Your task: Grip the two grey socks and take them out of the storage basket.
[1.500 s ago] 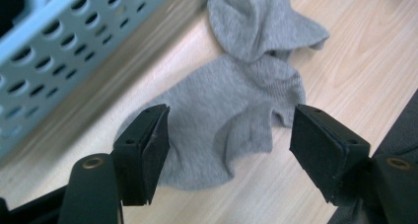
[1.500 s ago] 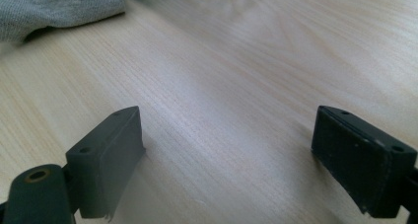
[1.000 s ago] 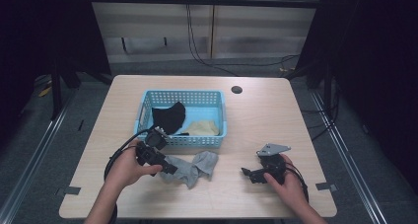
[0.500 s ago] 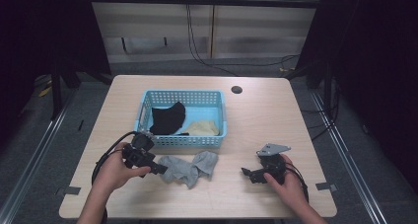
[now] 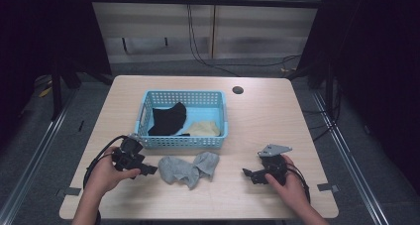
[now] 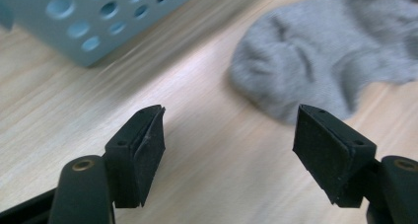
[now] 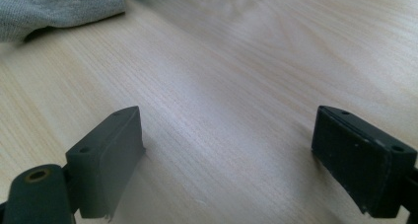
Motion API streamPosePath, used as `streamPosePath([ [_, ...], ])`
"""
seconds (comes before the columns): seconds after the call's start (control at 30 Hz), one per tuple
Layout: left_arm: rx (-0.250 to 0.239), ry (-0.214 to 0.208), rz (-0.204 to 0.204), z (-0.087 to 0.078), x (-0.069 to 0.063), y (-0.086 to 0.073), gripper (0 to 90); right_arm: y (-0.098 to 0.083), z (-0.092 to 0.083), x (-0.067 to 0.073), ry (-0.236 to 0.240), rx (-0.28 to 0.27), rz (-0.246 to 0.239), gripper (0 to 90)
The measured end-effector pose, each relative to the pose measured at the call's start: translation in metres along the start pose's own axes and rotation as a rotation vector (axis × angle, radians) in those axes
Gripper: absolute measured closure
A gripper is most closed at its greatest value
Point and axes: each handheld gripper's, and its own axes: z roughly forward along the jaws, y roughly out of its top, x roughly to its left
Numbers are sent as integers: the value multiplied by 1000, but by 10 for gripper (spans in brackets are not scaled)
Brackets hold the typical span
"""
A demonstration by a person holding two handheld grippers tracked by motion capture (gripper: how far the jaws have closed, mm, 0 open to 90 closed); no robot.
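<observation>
A crumpled grey sock [image 5: 190, 168] lies on the wooden table in front of the blue basket [image 5: 181, 141]. My left gripper [image 5: 148, 169] rests low over the table just left of the sock, jaws pointing at it. In the left gripper view the left gripper [image 6: 229, 150] stands open with bare wood between the pads, and the sock [image 6: 320, 61] lies just ahead, apart from them. My right gripper [image 5: 247, 174] sits on the table right of the sock, facing left. In the right gripper view the right gripper [image 7: 226, 160] is open and empty, with the sock's edge [image 7: 54, 7] farther off.
The basket holds a black cloth [image 5: 168, 118] and a pale yellow cloth [image 5: 204, 129]; its corner [image 6: 98, 17] is close ahead of the left jaws. A dark round hole [image 5: 237, 90] is in the table's far side. Bare wood lies right of the basket.
My left gripper has drawn back to the left and a little lower, away from the grey sock, which stays on the table. The right hand has kept still.
</observation>
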Motion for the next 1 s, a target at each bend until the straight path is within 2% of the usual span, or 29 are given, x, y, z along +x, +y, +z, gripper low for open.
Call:
streamPosePath([
  [0.03,-2,9,18,1,2,-2,269,0,0,0,0,0,0,116],
  [0.1,-19,25,26,4,6,-5,261,0,0,0,0,0,0,116],
  [0.17,-10,29,35,4,8,-6,258,0,0,0,0,0,0,116],
  [0.27,-31,41,58,8,12,-11,252,0,0,0,0,0,0,116],
  [0.37,-76,64,91,11,15,-14,244,0,0,0,0,0,0,116],
  [0.4,-76,64,91,11,15,-14,244,0,0,0,0,0,0,116],
  [0.43,-82,76,110,12,16,-15,243,0,0,0,0,0,0,116],
  [0.47,-82,76,110,12,16,-15,244,0,0,0,0,0,0,116],
  [0.57,-77,92,145,17,15,-17,243,0,0,0,0,0,0,116],
  [0.6,-75,109,159,17,14,-18,244,0,0,0,0,0,0,116],
  [0.63,-79,106,167,18,14,-18,231,0,0,0,1,-1,-1,116],
  [0.83,-105,97,163,20,14,-19,196,0,0,0,0,0,0,117],
  [1.0,-105,94,167,20,14,-19,183,0,0,0,0,0,0,116],
])
